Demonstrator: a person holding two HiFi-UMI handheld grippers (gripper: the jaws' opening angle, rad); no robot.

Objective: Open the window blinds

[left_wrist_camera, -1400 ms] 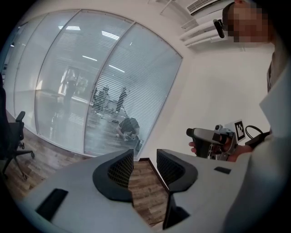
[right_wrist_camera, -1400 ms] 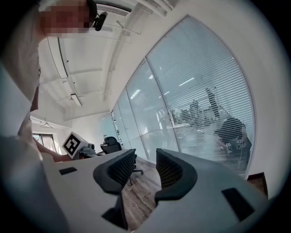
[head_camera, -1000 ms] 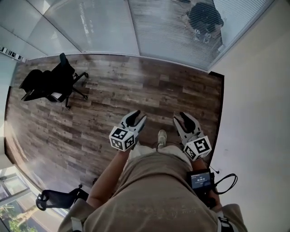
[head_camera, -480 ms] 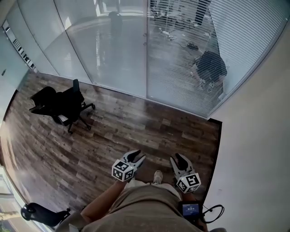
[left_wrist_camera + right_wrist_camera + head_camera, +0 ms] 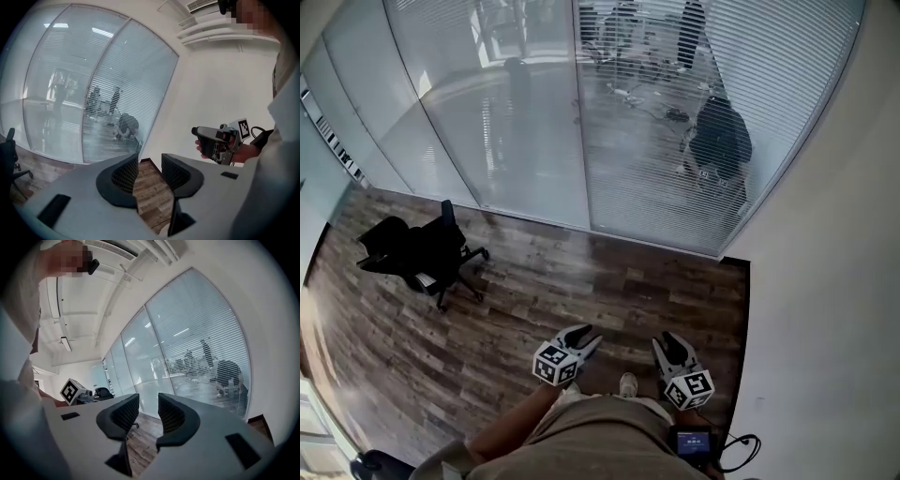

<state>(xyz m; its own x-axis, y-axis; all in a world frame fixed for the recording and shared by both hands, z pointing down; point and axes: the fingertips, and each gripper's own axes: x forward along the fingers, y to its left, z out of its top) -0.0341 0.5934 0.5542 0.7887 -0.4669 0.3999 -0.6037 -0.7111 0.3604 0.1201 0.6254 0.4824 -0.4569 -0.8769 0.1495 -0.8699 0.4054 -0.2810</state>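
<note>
**Head view.** A person stands on a dark wood-plank floor (image 5: 534,281), seen from steeply above. The left claw (image 5: 581,334) and the right claw (image 5: 663,339) are held side by side at waist height. Both are released and hold nothing. Well ahead of both claws, the white horizontal-slat window blinds (image 5: 656,159) cover a tall glass wall. Shapes of a room beyond show through the slats. A black wheeled office chair (image 5: 427,253) stands well to the left of the left claw. A plain white wall (image 5: 825,281) runs near the right claw's right side. A thin black cable (image 5: 741,441) loops behind the right claw, at the person's hip.

**Left gripper view.** The jaws stand apart with only floor between them. The blinds are far ahead, slightly to the left. The right claw shows off to the right, held in a hand.

**Right gripper view.** The jaws stand apart and empty. The blinds are ahead and to the right, and plain glass panels lie to the left.

**Risks.** No cord or wand can be made out from here, so the control probably has to be found up close.
- Closing a claw on the slats instead of a control could bend them.
- The slats may sit behind the glass, so a reach straight ahead could knock a claw against the pane.
- The white wall is near on the right, so a wide swing could scrape the right claw against it.
- The loose cable could snag while walking forward.
</note>
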